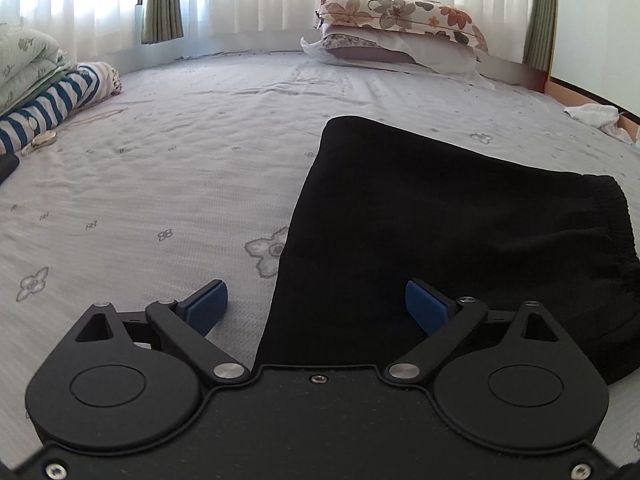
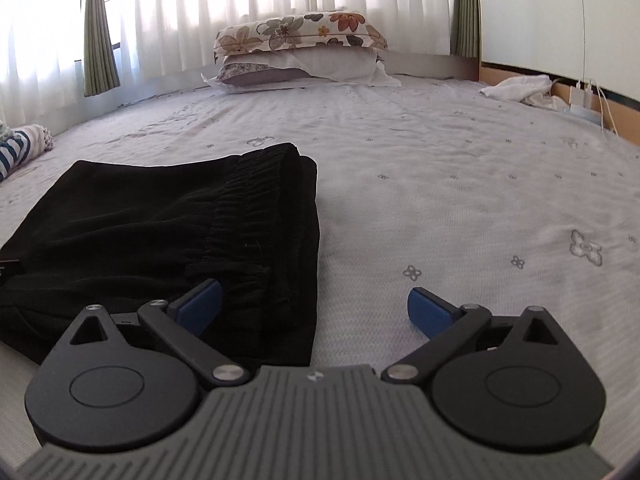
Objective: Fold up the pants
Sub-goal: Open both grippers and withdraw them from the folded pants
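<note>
Black pants (image 1: 440,220), folded into a compact stack, lying flat on the bed (image 1: 180,184), elastic waistband on the side toward the right gripper (image 2: 314,306). Left gripper (image 1: 316,304) low over the near left edge of the stack, fingers (image 1: 208,304) spread wide, nothing clamped. Right gripper likewise over the near right edge, blue fingers (image 2: 428,310) wide apart, empty. Floral pillows (image 2: 300,36) stacked at the far end before white curtains (image 2: 240,0).

A bed (image 1: 180,160) with stacked pillows (image 2: 300,52) sits before bright, sheer-curtained windows (image 2: 180,12).
</note>
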`<state>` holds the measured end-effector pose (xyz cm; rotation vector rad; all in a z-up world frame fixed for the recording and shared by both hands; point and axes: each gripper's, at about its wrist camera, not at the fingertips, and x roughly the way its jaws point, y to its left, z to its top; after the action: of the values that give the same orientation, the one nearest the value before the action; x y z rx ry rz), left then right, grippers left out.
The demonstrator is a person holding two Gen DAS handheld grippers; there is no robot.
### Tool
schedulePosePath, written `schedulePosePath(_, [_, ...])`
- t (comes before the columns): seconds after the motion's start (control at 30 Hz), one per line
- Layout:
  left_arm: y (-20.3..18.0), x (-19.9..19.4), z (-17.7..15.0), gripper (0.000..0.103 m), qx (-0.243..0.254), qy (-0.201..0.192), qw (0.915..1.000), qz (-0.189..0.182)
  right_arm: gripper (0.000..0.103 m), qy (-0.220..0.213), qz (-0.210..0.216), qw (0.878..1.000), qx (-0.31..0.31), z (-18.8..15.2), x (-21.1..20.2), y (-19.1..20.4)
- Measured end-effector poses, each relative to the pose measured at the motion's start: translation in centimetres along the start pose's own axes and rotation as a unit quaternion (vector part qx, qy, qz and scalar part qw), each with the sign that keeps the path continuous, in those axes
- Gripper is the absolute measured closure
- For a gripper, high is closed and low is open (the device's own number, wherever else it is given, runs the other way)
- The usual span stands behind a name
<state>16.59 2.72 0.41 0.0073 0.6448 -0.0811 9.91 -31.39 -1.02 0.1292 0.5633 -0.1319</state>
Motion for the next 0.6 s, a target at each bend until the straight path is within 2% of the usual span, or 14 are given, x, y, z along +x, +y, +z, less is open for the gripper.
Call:
schedulePosePath(0.1, [0.2, -0.3, 0.2, 0.006, -0.005, 0.006, 1.0000, 0.001, 0.000, 0.005, 0.012, 1.000, 0.023, 0.1, 0.1, -0.8])
schedulePosePath(0.2, [0.0, -1.5, 0.3, 0.006, -0.012, 0.015, 0.9998, 0.000, 0.000, -0.011, 0.006, 1.000, 0.014, 0.6, -1.1, -0.5])
schedulePosePath(0.27, [0.0, -2.6, 0.1, 0.006, -0.019, 0.014, 0.9996, -0.017, 0.000, -0.028, -0.003, 1.000, 0.008, 0.5, -2.4, 0.2])
schedulePosePath(0.37, [-0.5, -4.3, -0.4, 0.004, -0.022, 0.018, 0.9991, -0.032, 0.000, -0.046, 0.009, 0.999, 0.007, 0.2, -4.4, 1.4])
schedulePosePath(0.6, [-2.2, -7.6, -3.1, 0.001, -0.010, 0.016, 0.9992, -0.034, 0.000, -0.066, 0.020, 0.998, -0.003, -1.3, -7.8, 4.5])
